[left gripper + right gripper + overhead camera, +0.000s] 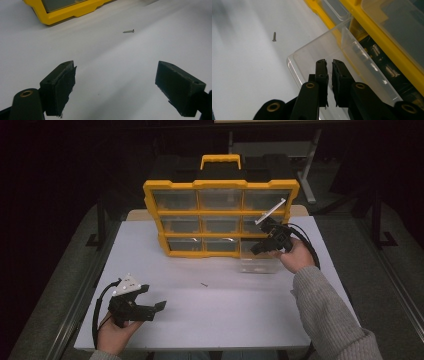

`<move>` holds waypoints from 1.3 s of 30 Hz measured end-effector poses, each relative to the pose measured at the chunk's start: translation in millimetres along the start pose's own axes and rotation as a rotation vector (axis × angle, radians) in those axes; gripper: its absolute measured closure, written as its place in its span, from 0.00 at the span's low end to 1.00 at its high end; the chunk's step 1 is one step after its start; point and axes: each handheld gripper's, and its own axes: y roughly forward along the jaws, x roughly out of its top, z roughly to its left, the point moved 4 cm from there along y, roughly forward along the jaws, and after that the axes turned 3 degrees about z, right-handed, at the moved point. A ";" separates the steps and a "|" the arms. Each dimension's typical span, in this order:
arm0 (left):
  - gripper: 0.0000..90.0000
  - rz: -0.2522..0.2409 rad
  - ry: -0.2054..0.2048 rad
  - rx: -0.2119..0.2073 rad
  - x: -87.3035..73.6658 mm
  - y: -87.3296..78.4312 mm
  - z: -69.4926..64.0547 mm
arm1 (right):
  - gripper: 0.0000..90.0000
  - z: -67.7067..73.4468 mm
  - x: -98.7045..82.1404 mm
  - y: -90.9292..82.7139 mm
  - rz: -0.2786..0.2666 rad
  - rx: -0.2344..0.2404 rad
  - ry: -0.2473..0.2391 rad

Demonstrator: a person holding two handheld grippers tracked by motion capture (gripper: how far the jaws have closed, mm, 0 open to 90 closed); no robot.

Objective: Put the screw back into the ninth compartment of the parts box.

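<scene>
On the white worktop [210, 310], toward its far edge: one yellow-framed organiser [220, 215] standing upright, with a yellow carry handle on top and rows of clear compartments.

Just before its lower right corner: one clear plastic drawer [317, 53], pulled out and resting on the worktop, its back end by the open slot; dark metal parts lie in that slot.

Above the drawer: right gripper [329, 67], held in a hand with a grey knitted sleeve; jaws nearly pressed together with a thin gap, nothing between them, set over the drawer's near wall.

Mid-worktop, well apart from both grippers: one small screw [204, 284], lying flat.

Near left corner: left gripper [150, 307], jaws spread wide, empty, pointing toward the screw.
</scene>
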 end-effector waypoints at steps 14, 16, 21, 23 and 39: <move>0.17 -0.003 0.000 0.002 0.7 -0.3 -0.5 | 0.86 18.7 14.9 -11.9 -0.045 0.022 -0.026; 0.17 -0.003 -0.001 0.002 0.7 -0.3 -0.6 | 0.86 23.6 18.9 -11.8 -0.050 0.023 -0.039; 0.17 -0.006 -0.002 0.001 0.7 -0.4 -0.5 | 0.83 34.8 27.4 -6.9 -0.055 0.043 -0.069; 0.17 -0.006 -0.001 0.001 0.8 -0.5 -0.4 | 0.82 38.6 30.2 -3.5 -0.053 0.046 -0.082; 0.17 -0.009 -0.004 0.000 0.7 -0.9 -0.6 | 0.73 77.7 53.2 42.3 0.001 0.082 -0.163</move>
